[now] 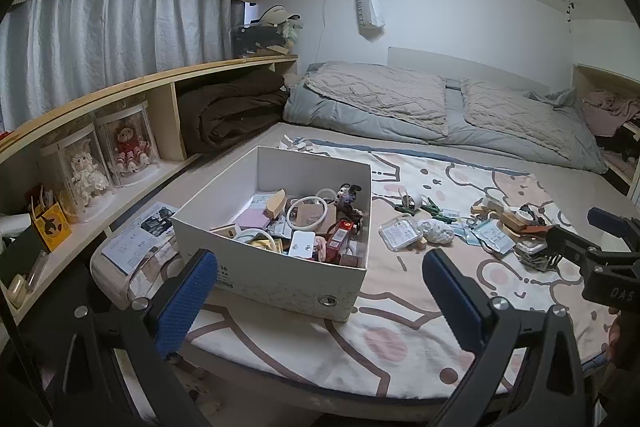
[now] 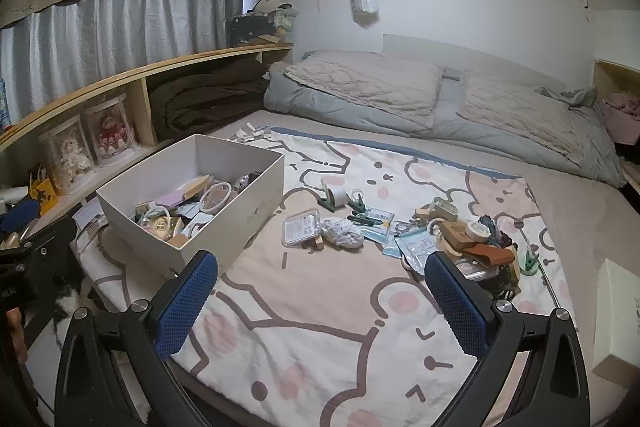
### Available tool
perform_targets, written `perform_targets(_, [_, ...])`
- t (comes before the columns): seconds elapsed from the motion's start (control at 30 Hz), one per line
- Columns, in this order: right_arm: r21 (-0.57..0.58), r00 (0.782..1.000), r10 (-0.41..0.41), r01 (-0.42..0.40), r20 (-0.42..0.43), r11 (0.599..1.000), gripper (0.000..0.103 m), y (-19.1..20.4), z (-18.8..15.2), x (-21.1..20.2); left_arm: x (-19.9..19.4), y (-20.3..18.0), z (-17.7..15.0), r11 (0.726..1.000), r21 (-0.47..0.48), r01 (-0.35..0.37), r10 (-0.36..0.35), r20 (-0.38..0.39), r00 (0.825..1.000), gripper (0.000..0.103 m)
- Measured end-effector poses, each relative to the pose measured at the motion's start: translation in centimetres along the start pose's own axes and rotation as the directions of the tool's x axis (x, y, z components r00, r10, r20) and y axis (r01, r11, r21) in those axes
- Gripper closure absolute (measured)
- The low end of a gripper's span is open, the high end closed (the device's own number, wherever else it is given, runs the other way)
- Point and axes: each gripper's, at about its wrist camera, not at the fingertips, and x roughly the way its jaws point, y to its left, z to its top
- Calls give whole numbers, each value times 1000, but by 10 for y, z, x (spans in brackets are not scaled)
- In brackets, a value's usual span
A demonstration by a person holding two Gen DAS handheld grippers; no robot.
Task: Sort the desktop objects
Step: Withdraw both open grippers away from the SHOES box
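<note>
A white cardboard box point(image 1: 280, 279) point(image 2: 168, 235) sits on a cartoon-print blanket and holds several small items. Loose items lie on the blanket to its right: a clear plastic case point(image 1: 398, 233) point(image 2: 301, 227), a crumpled white cloth point(image 1: 434, 231) point(image 2: 343, 233), green clips point(image 2: 360, 205), a tape roll point(image 2: 338, 194) and a pile of packets and wooden pieces point(image 2: 460, 239). My left gripper point(image 1: 320, 299) is open and empty, just in front of the box. My right gripper point(image 2: 320, 303) is open and empty, short of the loose items; it also shows at the right edge of the left wrist view point(image 1: 592, 255).
A wooden shelf point(image 1: 120, 95) along the left holds doll cases point(image 1: 124, 147) and a folded brown blanket point(image 1: 232, 111). Grey bedding and pillows point(image 1: 440, 111) lie at the back. A white box lid point(image 2: 616, 319) lies at the right edge of the bed.
</note>
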Motion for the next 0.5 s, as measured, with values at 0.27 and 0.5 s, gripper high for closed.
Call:
perform_targets(0.27, [-7,1000,2,-2,-8,1000,0,2,-2,2,-1,-1,-2,1000,17,1,-1,13,1000,0])
perform_targets(0.5, [-1,1000,5,-5,-15,1000,0,1,-3,4,0,-2,-2,1000,19,8,-8,6,1000,0])
